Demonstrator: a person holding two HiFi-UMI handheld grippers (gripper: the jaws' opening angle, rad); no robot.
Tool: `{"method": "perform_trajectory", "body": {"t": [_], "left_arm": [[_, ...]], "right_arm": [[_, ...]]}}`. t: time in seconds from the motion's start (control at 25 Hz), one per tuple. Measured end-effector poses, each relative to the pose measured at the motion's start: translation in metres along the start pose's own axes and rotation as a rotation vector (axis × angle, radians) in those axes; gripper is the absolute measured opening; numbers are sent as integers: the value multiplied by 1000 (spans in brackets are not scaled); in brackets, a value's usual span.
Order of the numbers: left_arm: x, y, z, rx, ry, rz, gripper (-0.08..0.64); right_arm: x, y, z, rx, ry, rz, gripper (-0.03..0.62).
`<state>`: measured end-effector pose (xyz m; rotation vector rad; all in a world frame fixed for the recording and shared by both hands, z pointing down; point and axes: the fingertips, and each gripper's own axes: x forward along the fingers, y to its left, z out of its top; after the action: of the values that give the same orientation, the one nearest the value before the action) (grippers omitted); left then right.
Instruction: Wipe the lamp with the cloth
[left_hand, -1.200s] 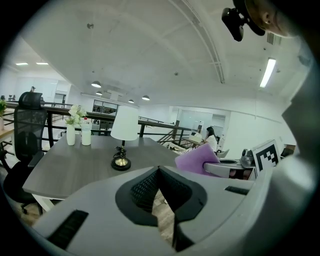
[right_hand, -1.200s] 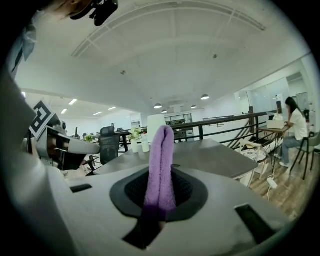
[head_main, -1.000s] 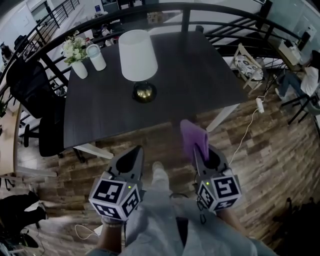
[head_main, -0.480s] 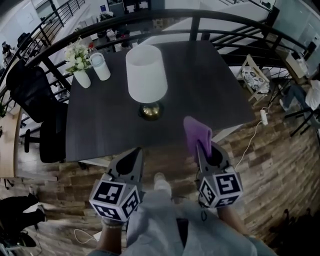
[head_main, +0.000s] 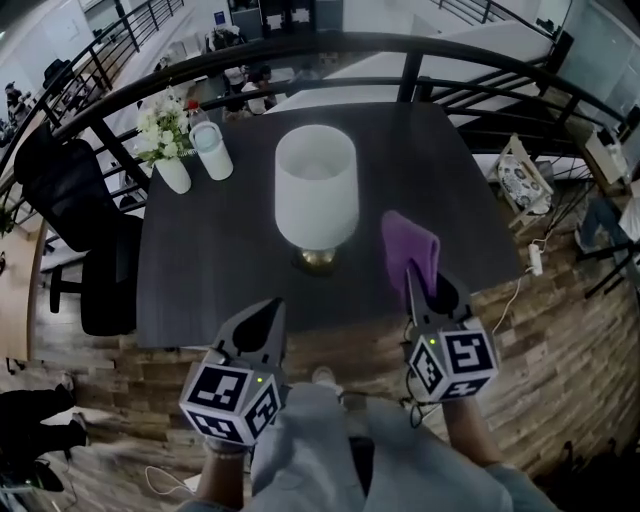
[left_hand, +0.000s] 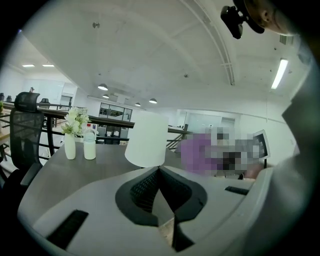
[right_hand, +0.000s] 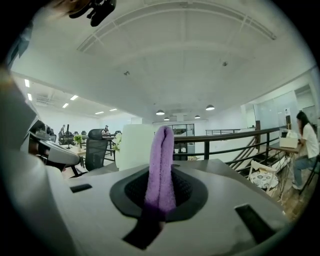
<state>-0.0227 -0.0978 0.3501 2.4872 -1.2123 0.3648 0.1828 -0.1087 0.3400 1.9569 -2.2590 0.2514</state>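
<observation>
My right tongs (head_main: 414, 283) are clamped on a folded purple fleecy cloth (head_main: 409, 243). Its long axis runs straight out along the tongs, and its free end points forward over the near right part of the dark rectangular surface (head_main: 200, 265). Just to its left, with a gap showing, the white drum-shaded lamp (head_main: 316, 195) stands upright mid-surface. My left tongs (head_main: 270, 305) are pressed together on nothing, near the front edge. A white vase of flowers (head_main: 172, 160) stands at the far left corner.

A white-shaded, brass-based lamp (head_main: 315, 198) stands upright mid-table (head_main: 200, 260). A folded purple cloth (head_main: 408, 245) stands pinched in the right gripper (head_main: 415, 280), above the table's near right part.
</observation>
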Motion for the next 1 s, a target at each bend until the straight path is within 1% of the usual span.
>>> {"method": "perform_trajectory", "body": {"t": [0.28, 0.56, 0.76, 1.0], "left_arm": [[19, 26, 10, 0, -5, 14, 2], [25, 48, 9, -5, -1, 19, 2], [27, 58, 11, -8, -2, 61, 2], [35, 67, 15, -48, -27, 110, 2]], "right_arm": [[48, -10, 21, -28, -37, -7, 49], [89, -7, 43, -91, -66, -1, 49], [114, -8, 51, -117, -64, 20, 49], [140, -1, 62, -145, -69, 77, 49]]}}
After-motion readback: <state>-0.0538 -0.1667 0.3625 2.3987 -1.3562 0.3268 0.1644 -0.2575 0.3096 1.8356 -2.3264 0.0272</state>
